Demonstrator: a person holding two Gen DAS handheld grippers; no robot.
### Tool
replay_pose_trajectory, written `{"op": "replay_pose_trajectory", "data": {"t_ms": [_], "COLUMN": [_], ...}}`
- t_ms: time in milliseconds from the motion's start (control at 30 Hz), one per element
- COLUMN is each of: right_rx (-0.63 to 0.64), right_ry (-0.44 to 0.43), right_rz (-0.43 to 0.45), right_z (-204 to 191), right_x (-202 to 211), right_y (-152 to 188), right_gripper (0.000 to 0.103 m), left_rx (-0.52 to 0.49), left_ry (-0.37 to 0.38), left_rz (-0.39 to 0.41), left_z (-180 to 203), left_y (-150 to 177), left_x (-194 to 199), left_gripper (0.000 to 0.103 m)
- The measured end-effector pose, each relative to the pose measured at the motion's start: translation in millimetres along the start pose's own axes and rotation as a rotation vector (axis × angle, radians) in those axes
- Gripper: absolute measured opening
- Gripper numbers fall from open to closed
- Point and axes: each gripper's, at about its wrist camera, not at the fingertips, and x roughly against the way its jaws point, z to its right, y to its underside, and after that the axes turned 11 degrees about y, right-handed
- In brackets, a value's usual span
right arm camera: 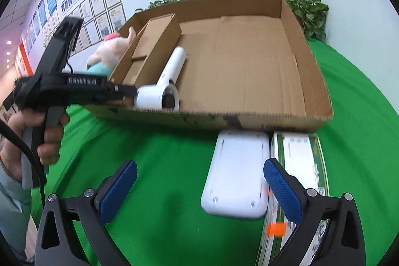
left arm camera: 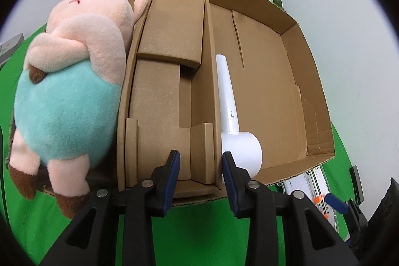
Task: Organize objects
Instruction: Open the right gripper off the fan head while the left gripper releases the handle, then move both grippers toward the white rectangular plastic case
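Note:
A big open cardboard box (left arm camera: 321, 116) (right arm camera: 311, 66) stands on the green cloth. A white hair dryer (left arm camera: 233, 121) (right arm camera: 169, 81) lies inside it beside a brown cardboard insert (left arm camera: 172, 46) (right arm camera: 152, 46). A pink plush pig (left arm camera: 74, 81) (right arm camera: 109, 51) leans at the box's left side. My left gripper (left arm camera: 200, 161) (right arm camera: 129, 94) is open at the box's near edge, its jaws apart around the insert's end, the right finger beside the dryer's head. My right gripper (right arm camera: 199, 181) is open and empty above the cloth, near a flat white device (right arm camera: 237, 173) and a green-white carton (right arm camera: 299, 166).
Potted plants (right arm camera: 306, 9) stand behind the box against the white wall. Framed pictures (right arm camera: 99, 6) hang on the left wall. The carton (left arm camera: 316, 188) and the right gripper's blue pad (left arm camera: 336, 202) show at the lower right of the left wrist view.

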Motion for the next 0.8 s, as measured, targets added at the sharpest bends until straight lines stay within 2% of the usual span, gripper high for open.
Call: {"op": "replay_pose_trajectory", "data": {"t_ms": [133,200,267,333,400,500,567,800], "right_rx": [0.027,0.032,0.036,0.046,0.061,0.072,0.066,0.075], "right_ry": [0.031,0.045,0.064,0.080,0.089,0.077,0.100,0.167], "right_rz": [-0.001,-0.001,-0.009,-0.030,-0.030,-0.042,-0.057,-0.105], "right_z": [-2.7,-1.1,1.4,2.3,1.4,-0.6,1.1,12.7], "right_x": [0.0,0.2,-1.9,-7.4,-9.6,-12.7,-18.2,-35.5], "right_y": [6.6,10.1,14.1,17.1,18.1,15.0,10.5,-5.3], "right_gripper": [0.102,0.102,0.102,0.102,0.102,0.102,0.102,0.102], "left_rx": [-0.066,-0.107,-0.143,-0.170,-0.194,-0.214,-0.223,-0.153], "left_ry": [-0.063,-0.084,-0.114,-0.137,-0.146,-0.159,-0.162,-0.114], "left_rz": [0.058,0.094,0.149,0.221,0.253,0.249,0.229,0.179], "left_z": [13.3,22.0,32.3,39.7,45.0,49.4,50.2,41.0], "left_y": [9.4,13.6,20.5,30.8,38.6,45.5,50.4,63.3], "left_x": [16.5,26.9,40.7,55.7,63.9,65.2,62.2,51.0], "left_gripper": [0.034,0.038,0.066,0.078,0.079,0.079,0.079,0.079]}}
